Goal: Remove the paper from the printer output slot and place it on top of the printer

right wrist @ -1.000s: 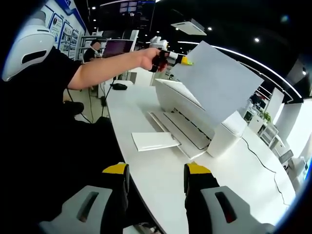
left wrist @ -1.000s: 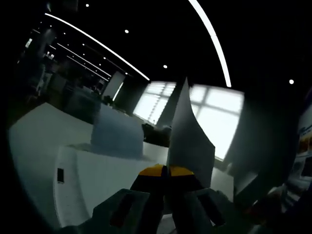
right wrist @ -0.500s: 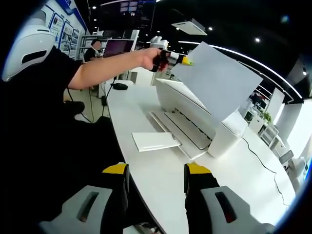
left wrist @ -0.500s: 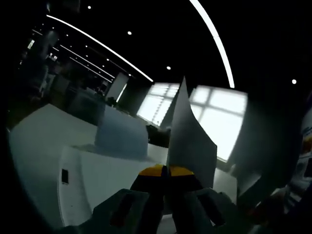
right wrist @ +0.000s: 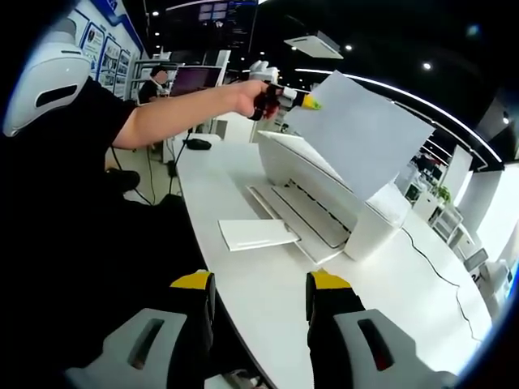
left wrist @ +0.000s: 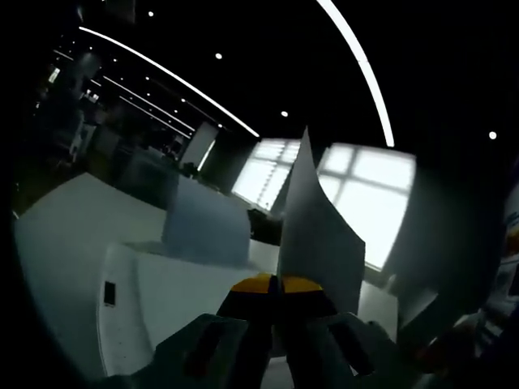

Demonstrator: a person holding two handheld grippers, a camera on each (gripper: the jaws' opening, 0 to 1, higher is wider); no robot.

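Observation:
A white sheet of paper [right wrist: 361, 134] hangs in the air over the white printer [right wrist: 324, 190], pinched at its near corner by my left gripper [right wrist: 306, 102], which a person's outstretched arm holds. In the left gripper view the paper [left wrist: 320, 231] rises edge-on from my left gripper [left wrist: 274, 284], whose yellow-tipped jaws are shut on it, above the printer's top [left wrist: 178, 296]. My right gripper [right wrist: 259, 288] stands open low over the near table edge, with nothing between its fingers, well short of the printer.
The printer sits on a long white table [right wrist: 235, 275]. Its output tray [right wrist: 255, 233] sticks out toward me. A raised paper support [left wrist: 207, 231] stands at the printer's back. A cable [right wrist: 434, 263] runs over the table at the right. A person's dark sleeve [right wrist: 73, 162] covers the left.
The left gripper has moved the paper slightly lower and flatter over the printer. The right gripper has not moved.

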